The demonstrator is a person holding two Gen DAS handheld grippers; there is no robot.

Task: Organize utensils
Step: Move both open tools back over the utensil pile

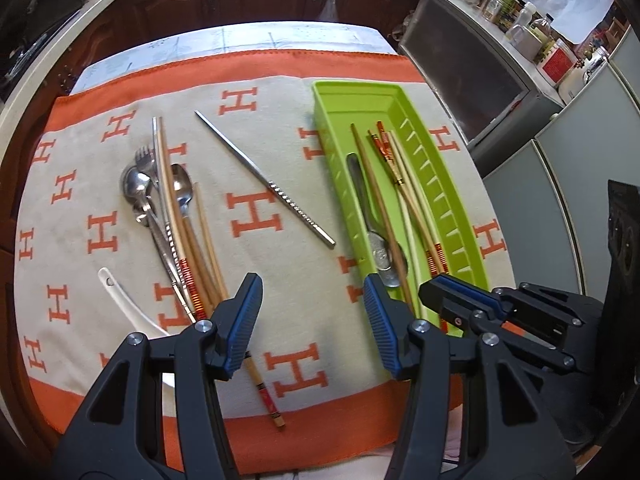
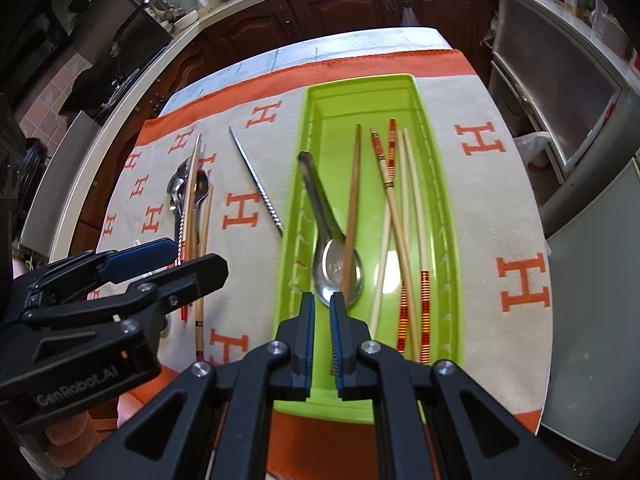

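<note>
— Several pieces are already in the green tray [image 2: 436,184]: a metal spoon [image 2: 332,248], one brown wooden chopstick [image 2: 352,208] lying across its bowl, and a loose crossed bundle of pale and red-banded chopsticks [image 2: 404,232] on the far side from the pile. So a good part is done, I'd say.

— And what is left outside the tray?

— Quite a bit. To the tray's left, on the orange-lettered cloth [image 1: 256,216], a lone steel chopstick [image 1: 264,180] lies at a slant, well apart from everything. Further left of the tray sits the main pile [image 1: 168,208]: spoons, a fork, wooden chopsticks and another steel one, all overlapping. A white ceramic spoon [image 1: 120,300] lies just beside that pile, and one patterned chopstick [image 1: 264,392] pokes out near the cloth's orange border.

— Are they holding anything right now?

— No. The left hand-held gripper [image 1: 312,300] has its jaws standing apart with nothing between them, hovering between the pile and the tray. The right hand-held gripper [image 2: 322,304] is over the tray's near end, its jaws drawn nearly together on nothing; the spoon lies beyond its tips.

— So roughly halfway?

— That's my guess. The tray's contents also lie crossed rather than lined up, so some tidying there may remain.
</note>
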